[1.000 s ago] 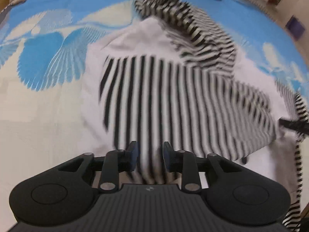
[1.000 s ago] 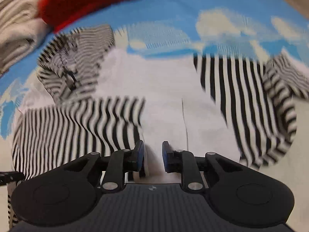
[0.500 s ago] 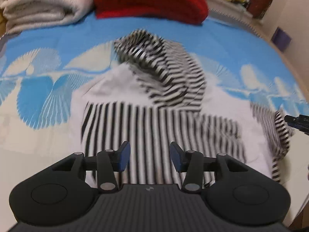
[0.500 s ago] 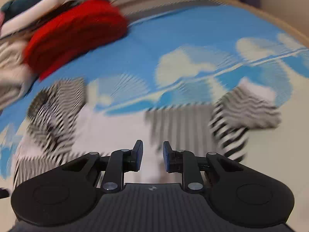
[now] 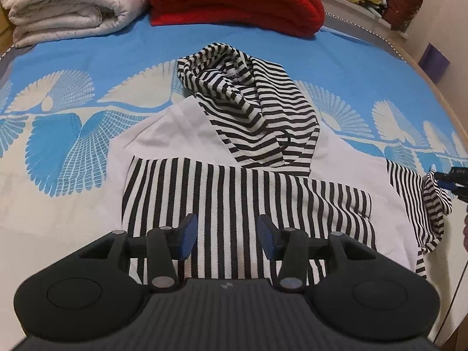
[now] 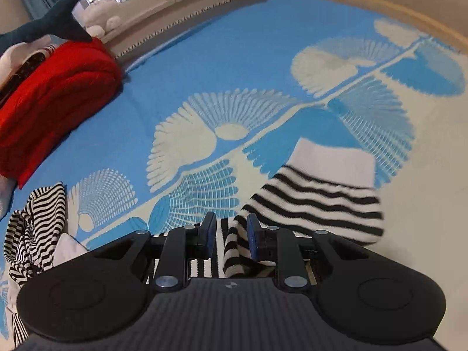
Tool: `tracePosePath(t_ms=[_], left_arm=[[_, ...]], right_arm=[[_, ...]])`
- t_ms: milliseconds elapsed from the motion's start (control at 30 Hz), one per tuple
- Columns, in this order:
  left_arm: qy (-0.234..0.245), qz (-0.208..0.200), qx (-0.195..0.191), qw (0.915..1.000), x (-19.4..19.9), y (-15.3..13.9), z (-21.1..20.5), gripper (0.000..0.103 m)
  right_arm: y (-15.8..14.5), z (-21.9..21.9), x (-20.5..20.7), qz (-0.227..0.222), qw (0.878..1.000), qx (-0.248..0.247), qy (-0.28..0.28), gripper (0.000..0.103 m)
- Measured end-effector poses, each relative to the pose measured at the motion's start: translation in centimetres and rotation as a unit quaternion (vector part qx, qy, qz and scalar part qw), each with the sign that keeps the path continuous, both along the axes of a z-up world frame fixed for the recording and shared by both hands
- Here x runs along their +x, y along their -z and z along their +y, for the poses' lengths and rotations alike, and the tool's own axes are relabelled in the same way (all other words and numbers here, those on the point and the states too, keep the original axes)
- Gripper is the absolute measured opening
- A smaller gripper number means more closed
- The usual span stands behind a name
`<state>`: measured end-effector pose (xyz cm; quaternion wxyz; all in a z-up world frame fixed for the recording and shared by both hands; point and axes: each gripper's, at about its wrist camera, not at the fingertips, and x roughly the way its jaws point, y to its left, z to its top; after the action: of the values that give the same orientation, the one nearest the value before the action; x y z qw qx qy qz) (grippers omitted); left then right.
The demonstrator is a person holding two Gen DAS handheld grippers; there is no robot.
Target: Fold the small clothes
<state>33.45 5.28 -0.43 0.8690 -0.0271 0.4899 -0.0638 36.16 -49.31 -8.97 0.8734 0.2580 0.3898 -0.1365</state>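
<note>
Hoodie (image 5: 239, 181) first: you've got one striped black-and-white top spread on the blue patterned bedspread (image 5: 87, 58), hood (image 5: 248, 102) pointing toward the far edge, one sleeve already laid across the white body. Your left gripper (image 5: 225, 235) hovers over that folded sleeve with its jaws spread wide and nothing between them. Your right gripper (image 6: 228, 234) is at the other sleeve (image 6: 316, 201): striped cloth sits bunched in the narrow gap between its fingers, and you can't quite tell whether they are pinching it. That sleeve's white cuff (image 6: 333, 163) points away toward the far right corner of the bed.

Count the rest: one red folded blanket (image 5: 234, 0), one cream folded blanket (image 5: 70, 5) beside it, both at the far edge. Only your left view shows the whole garment, the cream blanket and the other gripper's tip peeking in at the right. Only your right view shows the cuff up close, plus one shark plush (image 6: 52, 23) behind the red blanket.
</note>
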Motion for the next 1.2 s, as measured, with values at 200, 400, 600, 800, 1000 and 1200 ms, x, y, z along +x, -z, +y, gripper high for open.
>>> tracePosePath(t_ms=[200, 400, 600, 800, 1000, 1200], left_arm=[[-0.003, 0.002, -0.004, 1.0, 0.3, 0.0, -0.1, 0.05], [-0.006, -0.003, -0.007, 1.0, 0.3, -0.3, 0.1, 0.05], [-0.037, -0.01, -0.008, 0.9992, 0.3, -0.8, 2.4, 0.05], [-0.097, -0.016, -0.027, 0.9948, 0.9, -1.7, 6.9, 0.05], [-0.148, -0.011, -0.071, 0.9864, 1.3, -2.3, 10.5, 0.05], [-0.135, -0.01, -0.078, 0.9878, 1.2, -2.1, 9.9, 0.048]], right_arm=[[2.3, 1.7, 1.1, 0.035, 0.999, -0.036, -0.014, 0.023], [2.5, 1.9, 1.1, 0.032, 0.998, -0.055, -0.016, 0.004], [-2.4, 4.1, 0.2, -0.047, 0.995, -0.088, 0.01, 0.002], [-10.7, 17.4, -3.9, -0.226, 0.95, -0.062, -0.208, 0.002], [-6.5, 27.3, -6.4, -0.108, 0.907, 0.058, -0.402, 0.003], [-7.3, 27.2, -7.3, -0.005, 0.945, -0.026, -0.325, 0.004]])
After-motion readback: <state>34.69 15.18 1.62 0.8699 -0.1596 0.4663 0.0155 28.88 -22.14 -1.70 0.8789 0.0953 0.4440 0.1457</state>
